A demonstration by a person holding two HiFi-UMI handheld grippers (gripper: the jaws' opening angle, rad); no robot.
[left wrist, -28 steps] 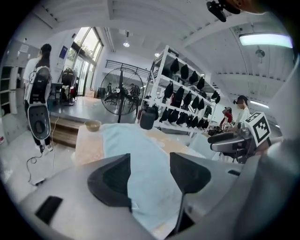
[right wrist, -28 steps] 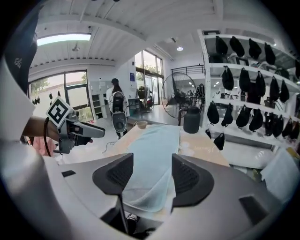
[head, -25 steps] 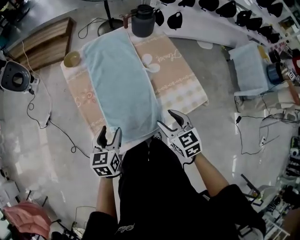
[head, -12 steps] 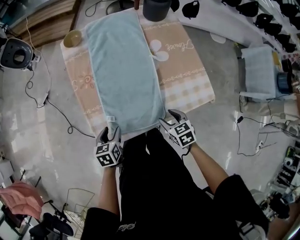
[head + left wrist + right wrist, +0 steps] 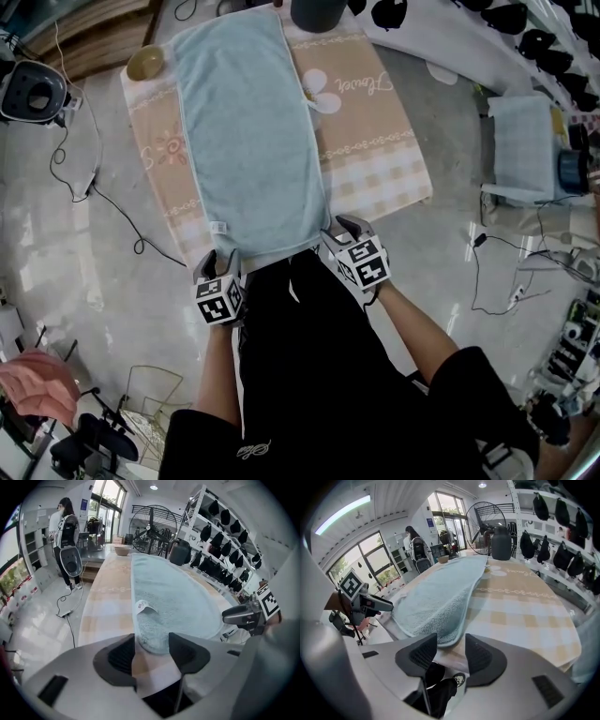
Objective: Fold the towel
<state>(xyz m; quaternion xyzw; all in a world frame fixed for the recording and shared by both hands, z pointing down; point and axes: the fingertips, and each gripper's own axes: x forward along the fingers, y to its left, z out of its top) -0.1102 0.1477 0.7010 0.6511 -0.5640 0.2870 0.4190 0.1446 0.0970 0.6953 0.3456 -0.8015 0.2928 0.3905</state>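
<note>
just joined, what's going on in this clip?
A person holds a hand-held gripper in each hand at the near end of a light blue terry towel lying flat on a peach patterned tablecloth. The left hand-held gripper and right hand-held gripper each straddle a near corner, jaws closing but not yet pinching. No fold made yet.

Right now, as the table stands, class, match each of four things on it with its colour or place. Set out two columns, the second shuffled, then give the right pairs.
Column one:
1. towel
2. bowl
3. jug
4. tablecloth

Column two:
A. peach with a check pattern, lying under the other three
B. dark grey, upright at the far end
C. light blue, spread out lengthwise
D. small and round, at the far left corner, beside the towel

Pairs: 1-C, 2-D, 3-B, 4-A
</note>
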